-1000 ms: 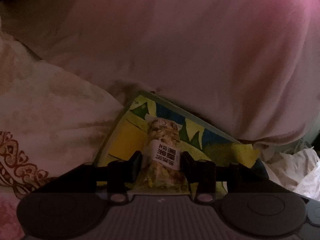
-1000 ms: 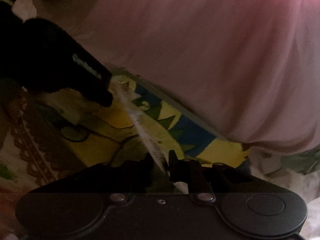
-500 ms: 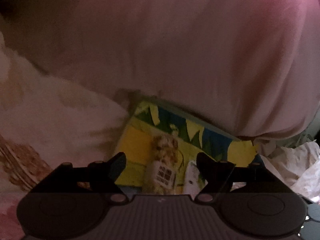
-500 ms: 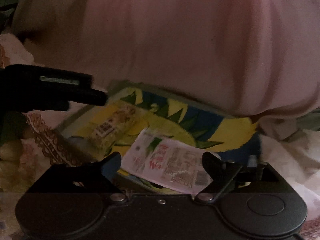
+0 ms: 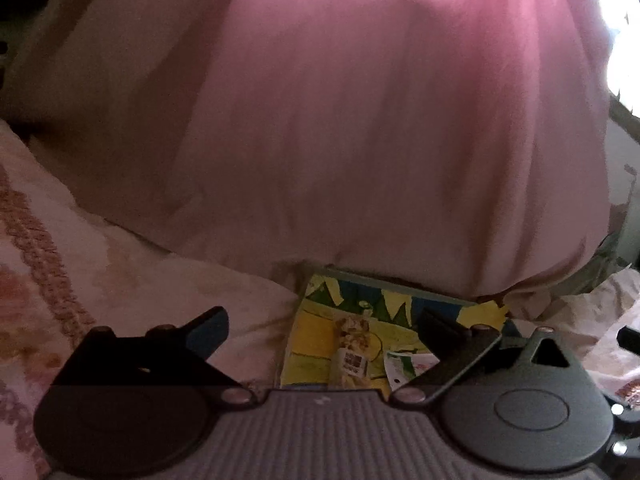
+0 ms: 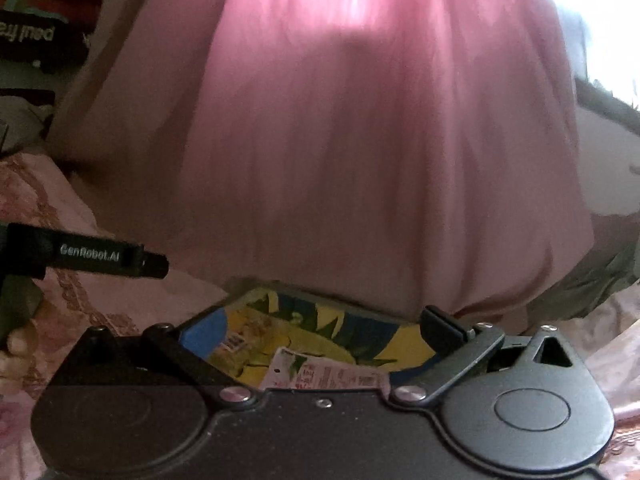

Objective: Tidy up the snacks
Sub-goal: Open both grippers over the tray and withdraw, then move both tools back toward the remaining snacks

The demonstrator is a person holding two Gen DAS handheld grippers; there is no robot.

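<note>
Since a second ago I have let go of both packets and drawn both grippers back and up: the left was clamped on the nut bar and the right pinched the flat packet by its edge, and now both lie on the tray, lower in each frame than before.

The pink curtain [image 5: 360, 120] fills the upper and middle of both views. Below it, at lower centre, sits the tray [image 5: 308, 340] with its yellow, blue and green print; its far edge runs just under the curtain's hem. The patterned cloth [image 5: 60, 260] spreads across the left.

My left gripper [image 5: 324, 328] stands wide open with nothing between its fingers. In the right view it shows as a dark bar at middle left. My right gripper [image 6: 316, 328] is also spread wide and empty.

The nut bar [image 5: 350, 348] lies lengthwise on the tray at lower centre of the left view, label toward me. The flat packet [image 6: 320, 372] lies just to its right, its near end hidden by my right gripper's body.

I judge these two snacks as placed. Whether more snacks wait elsewhere I cannot tell; none show in either view.
</note>
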